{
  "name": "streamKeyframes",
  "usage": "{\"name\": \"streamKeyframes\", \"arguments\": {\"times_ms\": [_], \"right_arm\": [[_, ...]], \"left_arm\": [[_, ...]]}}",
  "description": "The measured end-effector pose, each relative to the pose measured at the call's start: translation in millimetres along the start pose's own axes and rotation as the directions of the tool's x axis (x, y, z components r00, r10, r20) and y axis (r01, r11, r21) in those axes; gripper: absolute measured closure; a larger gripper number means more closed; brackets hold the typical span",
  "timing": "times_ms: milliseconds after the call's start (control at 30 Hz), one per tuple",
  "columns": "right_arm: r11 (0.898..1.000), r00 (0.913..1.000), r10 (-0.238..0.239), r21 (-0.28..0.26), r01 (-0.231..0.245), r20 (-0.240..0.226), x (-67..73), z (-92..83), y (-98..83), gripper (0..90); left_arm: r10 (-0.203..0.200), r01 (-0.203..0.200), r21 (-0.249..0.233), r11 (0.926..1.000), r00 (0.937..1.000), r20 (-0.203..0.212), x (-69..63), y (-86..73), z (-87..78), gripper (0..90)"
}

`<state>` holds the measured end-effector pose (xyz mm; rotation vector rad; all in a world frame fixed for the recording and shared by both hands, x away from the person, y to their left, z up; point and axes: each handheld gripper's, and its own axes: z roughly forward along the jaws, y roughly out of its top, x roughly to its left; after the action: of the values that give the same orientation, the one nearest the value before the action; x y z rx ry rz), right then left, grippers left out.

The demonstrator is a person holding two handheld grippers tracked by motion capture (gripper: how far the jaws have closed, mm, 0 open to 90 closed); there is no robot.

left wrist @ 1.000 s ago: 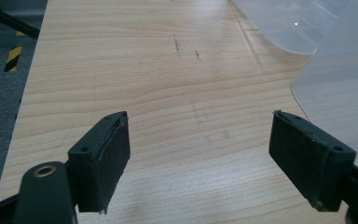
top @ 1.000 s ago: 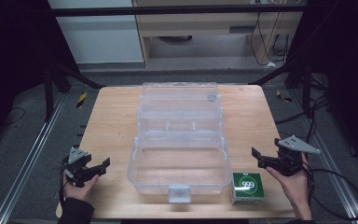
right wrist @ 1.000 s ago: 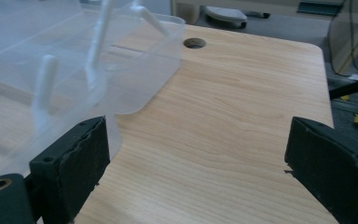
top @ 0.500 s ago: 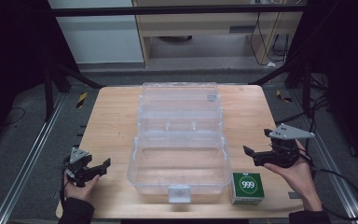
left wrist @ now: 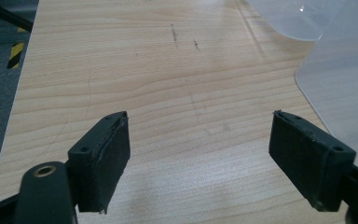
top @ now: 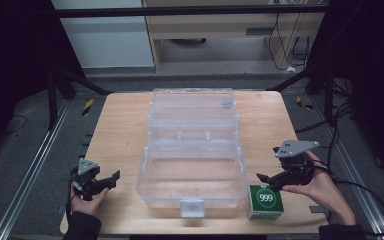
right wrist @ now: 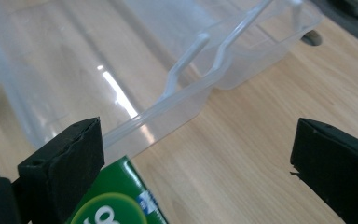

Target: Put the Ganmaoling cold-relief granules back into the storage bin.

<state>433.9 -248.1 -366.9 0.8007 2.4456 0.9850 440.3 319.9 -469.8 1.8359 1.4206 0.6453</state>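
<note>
A clear plastic storage box (top: pixel 192 150) lies with its lid swung back in the middle of the wooden table (top: pixel 120 130). A small green box marked 999 (top: pixel 265 201) stands by the clear box's front right corner, and its green top (right wrist: pixel 116 200) shows low in the right gripper view. My right gripper (top: pixel 267 179) hovers open just above and right of the green box, holding nothing. My left gripper (top: pixel 109 180) rests open near the table's front left, jaws wide over bare wood (left wrist: pixel 196 130), with the clear box's edge (left wrist: pixel 340 79) to its right.
The clear box's latch tab (top: pixel 192 207) points at the front edge. Dark floor, metal rails (top: pixel 30 170) and cables surround the table. Bare wood lies left of the clear box and at the back right.
My right gripper has moved left and slightly forward, closing in on the green box from the table's right edge. The left gripper has stayed in place.
</note>
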Motion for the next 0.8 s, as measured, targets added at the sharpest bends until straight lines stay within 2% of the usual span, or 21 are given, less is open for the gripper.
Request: {"name": "streamKeyframes", "arguments": {"times_ms": [133,300,333,433,567,667,700,733,767,800], "right_arm": [[0.997,0.9977,-0.051,0.063,0.054,-0.044,6.9,0.3,-1.3,2.7],[0.991,0.9933,-0.09,0.089,0.096,-0.073,10.9,0.3,-1.6,2.6],[0.987,0.9905,-0.107,0.11,0.116,-0.087,13.2,0.6,-2.4,2.4],[0.982,0.9873,-0.123,0.128,0.136,-0.1,14.8,1.4,-3.5,2.3],[0.971,0.9783,-0.156,0.158,0.177,-0.136,19.5,3.6,-6.7,2.1],[0.969,0.9755,-0.163,0.164,0.187,-0.148,20.9,4.3,-7.7,2.1],[0.964,0.9722,-0.171,0.175,0.198,-0.16,22.6,5.0,-8.4,2.1],[0.964,0.9722,-0.171,0.175,0.198,-0.16,22.6,5.0,-8.4,2.1],[0.959,0.9679,-0.18,0.187,0.212,-0.176,24.4,6.0,-9.4,2.1],[0.959,0.9679,-0.18,0.187,0.212,-0.176,24.4,6.0,-9.4,2.1]], "left_arm": [[0.003,-0.003,0.002,1.0,1.0,0.001,-0.7,0.0,0.2,19.7],[0.004,-0.004,0.005,1.0,1.0,-0.001,-0.7,-0.2,0.6,19.7],[0.005,-0.005,0.006,1.0,1.0,0.0,-0.7,-0.2,0.6,19.7],[0.009,-0.009,0.009,0.9999,1.0,-0.001,-1.1,-0.3,1.0,19.7],[0.013,-0.013,0.01,0.9999,0.9999,0.0,-1.6,-0.3,1.3,19.7],[0.013,-0.013,0.011,0.9999,0.9999,0.0,-1.7,-0.4,1.4,19.7],[0.013,-0.013,0.011,0.9998,0.9999,0.0,-1.7,-0.3,1.4,19.7],[0.013,-0.013,0.012,0.9998,0.9999,0.001,-1.6,-0.3,1.6,19.7],[0.015,-0.015,0.014,0.9998,0.9999,0.001,-1.8,-0.5,1.8,19.7],[0.015,-0.015,0.014,0.9998,0.9999,0.001,-1.8,-0.5,1.8,19.7]]}}
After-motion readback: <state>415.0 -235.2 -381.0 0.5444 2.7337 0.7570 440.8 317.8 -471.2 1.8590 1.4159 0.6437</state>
